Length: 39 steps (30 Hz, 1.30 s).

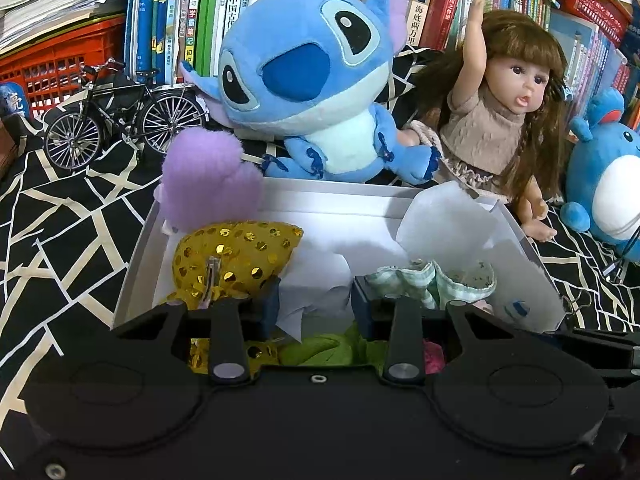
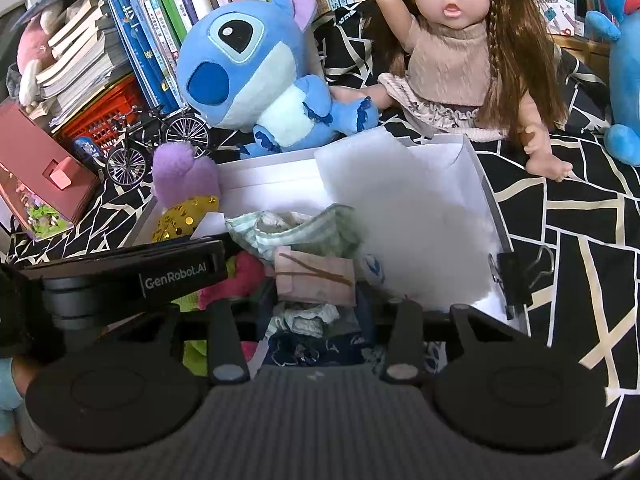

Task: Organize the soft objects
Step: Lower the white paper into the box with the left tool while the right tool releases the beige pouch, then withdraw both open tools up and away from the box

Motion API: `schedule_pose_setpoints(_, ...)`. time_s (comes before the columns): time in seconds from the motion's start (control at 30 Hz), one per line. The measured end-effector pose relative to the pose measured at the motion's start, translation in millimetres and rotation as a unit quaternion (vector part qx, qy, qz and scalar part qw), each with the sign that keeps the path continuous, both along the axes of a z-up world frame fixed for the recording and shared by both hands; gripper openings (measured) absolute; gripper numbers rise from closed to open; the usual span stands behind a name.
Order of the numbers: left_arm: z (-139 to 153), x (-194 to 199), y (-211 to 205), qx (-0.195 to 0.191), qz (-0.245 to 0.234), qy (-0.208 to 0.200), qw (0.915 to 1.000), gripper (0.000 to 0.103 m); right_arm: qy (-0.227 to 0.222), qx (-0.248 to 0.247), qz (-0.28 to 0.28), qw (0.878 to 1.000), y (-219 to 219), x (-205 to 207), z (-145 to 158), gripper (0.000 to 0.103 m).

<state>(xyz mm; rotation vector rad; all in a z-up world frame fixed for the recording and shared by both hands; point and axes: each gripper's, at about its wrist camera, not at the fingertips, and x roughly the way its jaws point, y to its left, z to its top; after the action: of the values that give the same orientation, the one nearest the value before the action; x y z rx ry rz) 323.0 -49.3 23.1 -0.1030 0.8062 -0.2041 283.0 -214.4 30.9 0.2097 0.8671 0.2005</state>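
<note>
1. On the black spread with white cracked lines [image 1: 60, 220], a shallow white cardboard box [image 1: 136, 248] sits in front of a row of toys and holds the soft things to be sorted.
2. In its far left corner, a fluffy purple plush [image 1: 208, 176] stands above the rim. Just in front of it lies a gold sequinned pouch [image 1: 236, 256], shiny and lumpy.
3. A thin white foam sheet [image 1: 440, 224] leans against the far right corner, with crumpled white paper on the floor of the box.
4. Near the front lies a rumpled green-checked cloth [image 1: 420, 280]. Next to it are a flat pink fabric patch [image 2: 316, 280], a navy flowered cloth [image 2: 304, 350], something lime green [image 1: 320, 352] and a fuzzy magenta piece [image 2: 248, 276].
5. A black binder clip [image 2: 516, 280] grips the box's right wall.
6. The left gripper [image 1: 316, 306] hovers over the near edge with its tongs spread, and nothing is pinched between them.
7. The right gripper [image 2: 316, 316] also has its tongs apart. The pink patch and the cloths lie in the gap, and the pads do not visibly squeeze them.
8. Behind the box sit a blue plush alien [image 1: 304, 80], a long-haired doll [image 1: 492, 120] in a knitted beige top and a round blue plush [image 1: 604, 176].
9. At the left stand a metal model bicycle [image 1: 120, 116] and a red plastic crate [image 1: 52, 68], with books [image 1: 180, 8] shelved behind.
</note>
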Motion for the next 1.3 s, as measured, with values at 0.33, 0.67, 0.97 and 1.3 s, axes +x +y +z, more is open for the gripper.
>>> schedule_pose_setpoints(0.33, 3.3, -2.7, -0.5, 0.005, 0.004, -0.002, 1.0000, 0.037, -0.003, -0.001, -0.002, 1.000, 1.2, -1.7, 0.1, 0.059)
schedule_pose_setpoints(0.67, 13.8, -12.1, 3.2, 0.006, 0.003, -0.008, 0.9999, 0.038, -0.005, 0.008, -0.006, 1.000, -0.7, -6.1, 2.0, 0.060)
schedule_pose_setpoints(0.97, 33.8, -26.5, 9.7, 0.010, 0.014, -0.028, 0.9994, 0.061, -0.021, 0.006, -0.007, 1.000, 0.8, -17.5, 15.9, 0.066)
schedule_pose_setpoints(1.3, 57.6, -50.7, 23.6, 0.010, 0.029, -0.056, 0.9980, 0.078, -0.057, -0.009, -0.002, 0.998, 5.9, -36.6, 38.8, 0.078)
